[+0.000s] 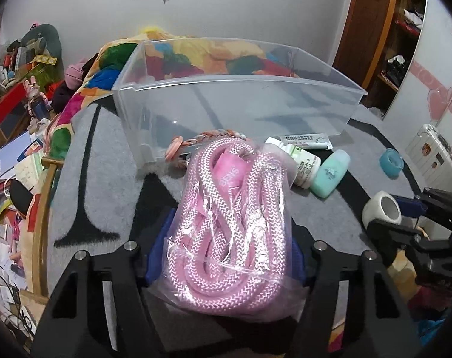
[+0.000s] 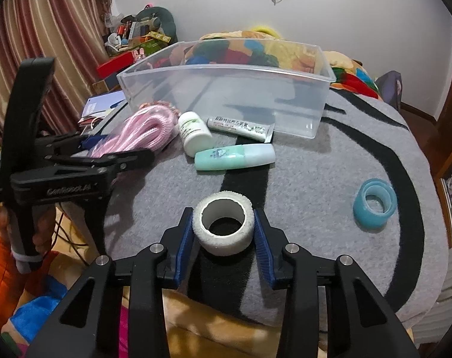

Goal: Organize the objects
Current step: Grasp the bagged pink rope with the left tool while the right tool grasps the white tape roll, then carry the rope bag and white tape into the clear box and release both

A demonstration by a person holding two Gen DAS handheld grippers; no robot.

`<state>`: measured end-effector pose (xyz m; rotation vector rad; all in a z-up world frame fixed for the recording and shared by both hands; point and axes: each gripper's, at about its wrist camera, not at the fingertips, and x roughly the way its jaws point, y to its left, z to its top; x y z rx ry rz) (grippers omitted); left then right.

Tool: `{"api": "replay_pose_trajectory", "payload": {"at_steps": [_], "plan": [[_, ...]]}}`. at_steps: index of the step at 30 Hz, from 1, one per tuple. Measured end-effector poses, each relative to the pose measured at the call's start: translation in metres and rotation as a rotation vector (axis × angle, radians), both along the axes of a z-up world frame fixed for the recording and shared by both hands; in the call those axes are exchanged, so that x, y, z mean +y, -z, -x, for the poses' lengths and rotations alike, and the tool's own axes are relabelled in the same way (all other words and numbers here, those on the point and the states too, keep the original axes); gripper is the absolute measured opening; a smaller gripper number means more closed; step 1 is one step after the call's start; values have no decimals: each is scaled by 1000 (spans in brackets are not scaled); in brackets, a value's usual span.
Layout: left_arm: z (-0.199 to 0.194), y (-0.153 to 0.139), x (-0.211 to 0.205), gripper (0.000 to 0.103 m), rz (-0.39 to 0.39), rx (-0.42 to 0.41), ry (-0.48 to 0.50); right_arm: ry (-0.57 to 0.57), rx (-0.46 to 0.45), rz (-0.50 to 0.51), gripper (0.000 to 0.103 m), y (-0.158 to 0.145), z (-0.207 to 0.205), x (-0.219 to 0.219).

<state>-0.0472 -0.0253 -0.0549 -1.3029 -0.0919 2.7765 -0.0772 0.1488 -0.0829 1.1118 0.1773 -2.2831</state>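
My left gripper (image 1: 223,256) is shut on a clear bag of pink rope (image 1: 228,226), which also shows in the right wrist view (image 2: 142,131). My right gripper (image 2: 223,226) is shut on a white tape roll (image 2: 223,223), also seen in the left wrist view (image 1: 381,208). An empty clear plastic bin (image 1: 234,98) stands at the back of the grey mat (image 2: 315,185). In front of the bin lie a white bottle (image 2: 193,132), a green bottle (image 2: 234,156), a tube (image 2: 240,126) and a braided pink cord (image 1: 208,137). A blue tape roll (image 2: 375,205) lies at the right.
A colourful blanket (image 1: 196,56) lies behind the bin. Cluttered boxes and papers (image 1: 14,155) fill the left side. A striped curtain (image 2: 46,29) hangs at the left. A wooden shelf (image 1: 399,38) and a white suitcase (image 1: 431,149) stand at the right.
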Motion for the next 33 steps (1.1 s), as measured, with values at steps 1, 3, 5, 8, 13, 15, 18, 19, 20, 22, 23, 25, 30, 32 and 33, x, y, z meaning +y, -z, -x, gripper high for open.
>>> {"api": "replay_pose_trajectory", "payload": {"at_steps": [1,3,5,8,13,15,18,19,20,22,23,25,30,32,33], "plan": [[-4,-1,0,64,-4,4,-4,7,3,1,35,-1,1,1],[-9,-4,0,62,-1,9,-7,23,9,6,35,-3,3,4],[-16,-7,1,61,-5,20,-11,33,10,13,35,-5,4,5],[-26,-16,2,49,-12,45,-15,49,17,21,35,-9,10,9],[-28,-33,0,35,-27,76,-11,71,50,43,35,-23,16,13],[-28,-37,0,31,-22,86,-12,80,70,55,35,-32,20,15],[-28,-48,0,20,-27,109,-9,85,98,76,35,-46,25,16],[-28,-53,-1,20,-31,121,-5,87,105,82,35,-50,27,16],[-28,-55,-1,20,-29,130,-3,88,113,90,35,-54,29,16],[-27,-55,0,21,-18,123,11,91,123,107,35,-61,35,16],[-25,-53,1,22,-20,99,26,91,124,112,35,-63,37,16],[-24,-47,1,25,-19,70,36,87,123,124,35,-66,40,15],[-24,-27,4,80,21,31,31,83,123,129,35,-65,41,15],[-20,-16,6,80,16,-2,45,80,118,129,35,-64,42,14],[-16,-9,8,80,16,-20,49,77,113,128,35,-64,43,14]]}}
